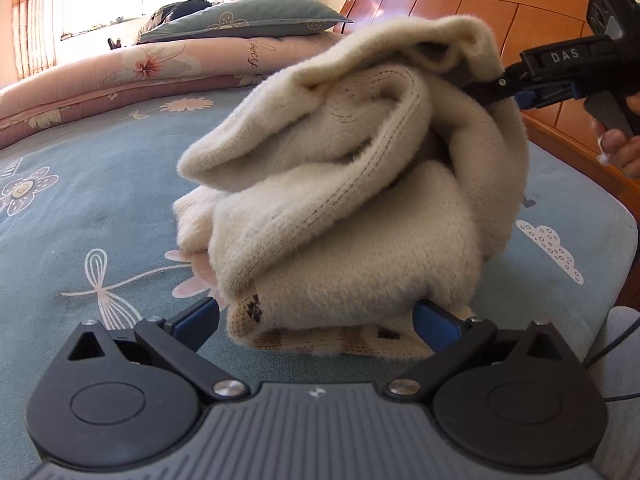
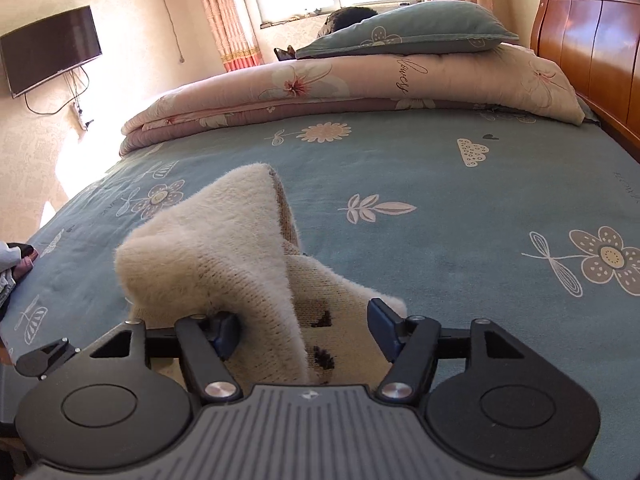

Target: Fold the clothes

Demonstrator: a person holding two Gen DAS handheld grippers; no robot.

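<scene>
A cream fuzzy sweater (image 1: 340,200) with brown paw marks lies bundled in thick folds on the blue flowered bed sheet (image 1: 100,200). My left gripper (image 1: 320,314) stands open, its blue pads spread wide on either side of the bundle's near end. My right gripper (image 1: 486,90) comes in from the upper right, held by a hand (image 1: 620,148), its tips tucked into the raised top fold. In the right wrist view the sweater (image 2: 208,248) drapes between the wide-open right gripper (image 2: 302,328). One pad is half hidden by fabric; the other stands apart from it.
A folded pink floral quilt (image 2: 360,84) with a grey-green pillow (image 2: 408,36) on top lies across the far end of the bed. The wooden headboard (image 2: 592,40) runs along the right. A wall-mounted TV (image 2: 52,48) hangs at left. The sheet (image 2: 440,208) stretches broad beyond the sweater.
</scene>
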